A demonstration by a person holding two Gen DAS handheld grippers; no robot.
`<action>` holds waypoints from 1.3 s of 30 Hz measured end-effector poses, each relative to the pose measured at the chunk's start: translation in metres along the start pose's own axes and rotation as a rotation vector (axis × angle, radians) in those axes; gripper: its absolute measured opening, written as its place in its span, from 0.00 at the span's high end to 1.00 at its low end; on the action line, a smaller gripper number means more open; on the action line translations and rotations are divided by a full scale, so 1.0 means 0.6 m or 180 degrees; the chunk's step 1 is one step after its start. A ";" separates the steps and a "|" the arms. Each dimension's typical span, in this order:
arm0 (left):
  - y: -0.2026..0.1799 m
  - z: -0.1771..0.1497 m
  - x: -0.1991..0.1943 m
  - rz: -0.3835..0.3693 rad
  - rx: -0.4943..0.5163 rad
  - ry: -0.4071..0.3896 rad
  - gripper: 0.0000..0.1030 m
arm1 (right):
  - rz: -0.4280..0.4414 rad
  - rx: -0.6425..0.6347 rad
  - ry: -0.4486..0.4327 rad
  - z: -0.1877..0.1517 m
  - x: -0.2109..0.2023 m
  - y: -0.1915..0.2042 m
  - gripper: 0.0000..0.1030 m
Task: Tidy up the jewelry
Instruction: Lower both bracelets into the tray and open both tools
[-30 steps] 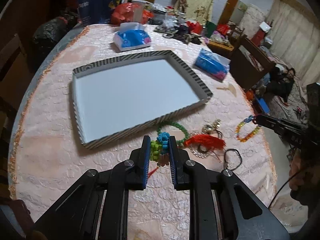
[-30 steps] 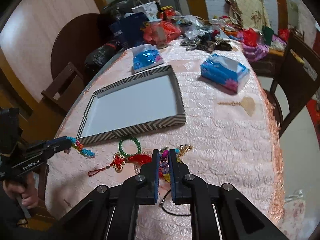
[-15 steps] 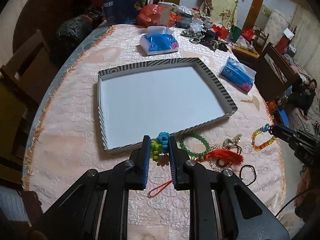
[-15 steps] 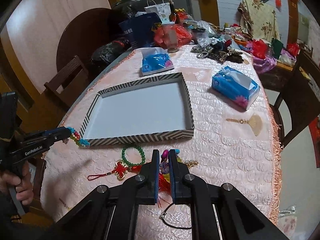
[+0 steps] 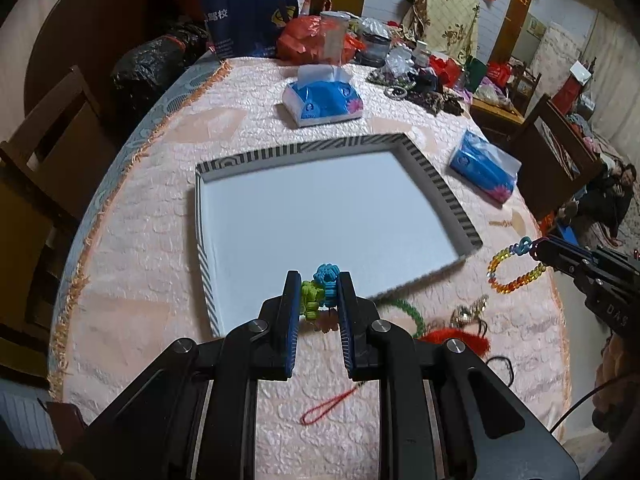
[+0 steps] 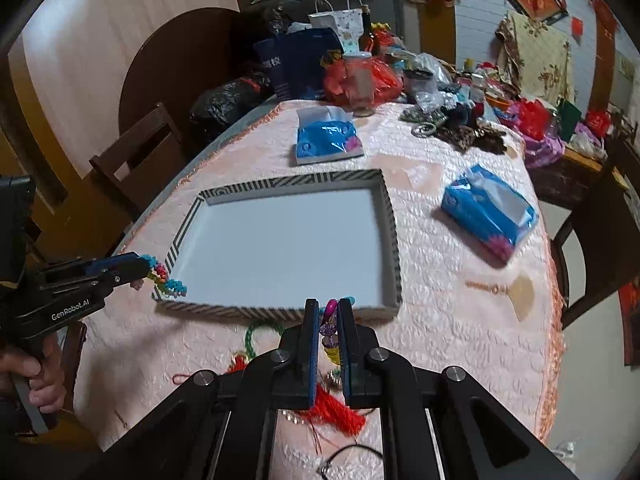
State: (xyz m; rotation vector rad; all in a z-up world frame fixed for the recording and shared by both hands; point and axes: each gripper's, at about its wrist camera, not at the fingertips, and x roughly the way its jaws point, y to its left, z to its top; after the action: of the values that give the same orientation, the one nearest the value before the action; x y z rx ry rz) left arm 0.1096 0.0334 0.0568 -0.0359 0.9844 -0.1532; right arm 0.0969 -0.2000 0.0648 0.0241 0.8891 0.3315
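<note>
Left wrist view: both claws up in the air with a bracelet each, right by the tray.

The left claw [image 5: 320, 294] is pinching a knotted bracelet [image 5: 320, 292] of blue and green cord, held over the near striped edge of the tray [image 5: 440, 188], which has a plain white floor. The right claw [image 6: 329, 318] is clamped on a beaded bracelet [image 5: 516, 266], rainbow coloured, hanging just beside the tray's right corner above the pink table [image 5: 140, 280]. Down on the table near the tray's front edge: a green bead bracelet [image 5: 412, 314], a red tassel [image 5: 460, 338] and a black cord [image 5: 506, 368]. Two blue tissue packs sit further off, one [image 5: 322, 100] behind the tray and one [image 5: 484, 170] to its right.
</note>
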 end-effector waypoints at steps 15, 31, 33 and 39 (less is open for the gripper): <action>0.038 0.086 0.097 -0.0199 -0.0189 -0.0020 0.84 | 0.0176 0.0045 -0.0019 0.086 0.094 0.008 0.92; 0.097 0.031 0.208 0.0078 -0.0394 0.0381 0.84 | 0.0432 0.0478 0.0484 0.061 0.244 0.003 0.92; 0.103 0.024 0.212 0.0155 -0.0375 0.0414 0.79 | 0.0297 0.0443 0.0520 0.054 0.251 -0.008 0.92; 0.107 0.009 0.212 0.0368 -0.0290 0.0378 0.51 | 0.0190 0.0500 0.0620 0.046 0.265 -0.031 0.89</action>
State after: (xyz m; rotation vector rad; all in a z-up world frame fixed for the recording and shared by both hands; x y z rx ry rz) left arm 0.1906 0.0783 -0.0514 -0.0538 1.1087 -0.0040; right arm 0.2158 -0.1677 -0.0414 0.1659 1.1078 0.3226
